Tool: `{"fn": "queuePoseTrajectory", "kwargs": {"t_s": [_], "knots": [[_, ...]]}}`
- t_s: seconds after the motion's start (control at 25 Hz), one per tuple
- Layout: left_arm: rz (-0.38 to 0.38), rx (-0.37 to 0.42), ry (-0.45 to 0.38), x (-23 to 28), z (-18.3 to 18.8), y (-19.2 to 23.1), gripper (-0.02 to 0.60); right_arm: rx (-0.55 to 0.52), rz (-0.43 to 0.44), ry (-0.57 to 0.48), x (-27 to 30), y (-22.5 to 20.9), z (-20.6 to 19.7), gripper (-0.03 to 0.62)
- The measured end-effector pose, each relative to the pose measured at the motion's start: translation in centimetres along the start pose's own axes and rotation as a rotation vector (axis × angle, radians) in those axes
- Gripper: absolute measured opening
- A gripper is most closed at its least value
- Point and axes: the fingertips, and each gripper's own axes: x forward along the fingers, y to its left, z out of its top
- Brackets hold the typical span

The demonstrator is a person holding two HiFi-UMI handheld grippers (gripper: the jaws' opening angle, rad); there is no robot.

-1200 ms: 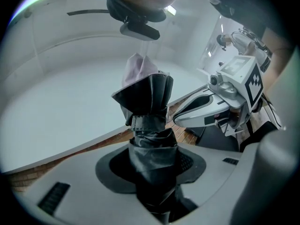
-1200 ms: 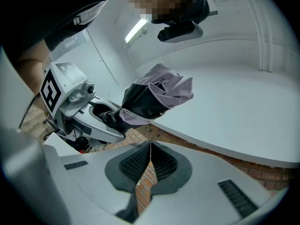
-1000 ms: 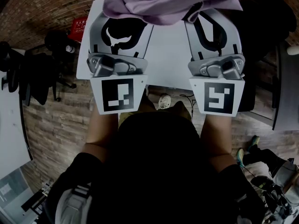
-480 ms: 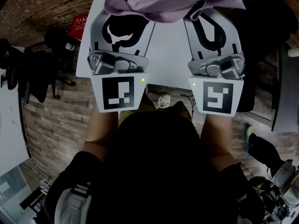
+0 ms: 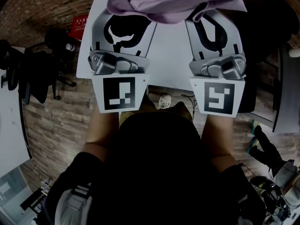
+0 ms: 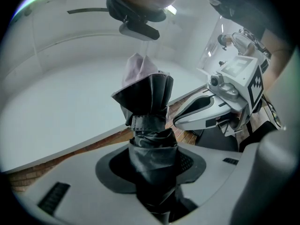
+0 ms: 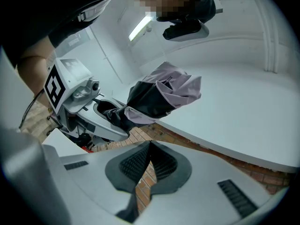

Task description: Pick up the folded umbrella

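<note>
The umbrella (image 5: 173, 1), top centre of the head view, is pale lilac with a black lining. The left gripper (image 6: 152, 165) and right gripper (image 7: 147, 165) are light grey with black pads. The left cube (image 5: 118, 93) and right cube (image 5: 219, 97) carry black square markers on white. The table (image 5: 168, 55) is white. The floor (image 5: 51, 125) is brown with a brick-like pattern. The box (image 5: 78, 26) at upper left is red.

Head view is dim; fisheye corners darken

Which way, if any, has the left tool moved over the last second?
No. The left tool holds the same place against the white table's near edge, shut on the folded umbrella.
</note>
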Motion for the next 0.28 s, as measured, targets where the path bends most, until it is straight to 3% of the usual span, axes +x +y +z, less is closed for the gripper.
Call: {"fn": "queuePoseTrajectory", "kwargs": {"t_s": [0.28], "knots": [[0.002, -0.003, 0.007, 0.25, -0.21, -0.15, 0.189, 0.005, -0.002, -0.001, 0.01, -0.19, -0.25, 0.029]]}}
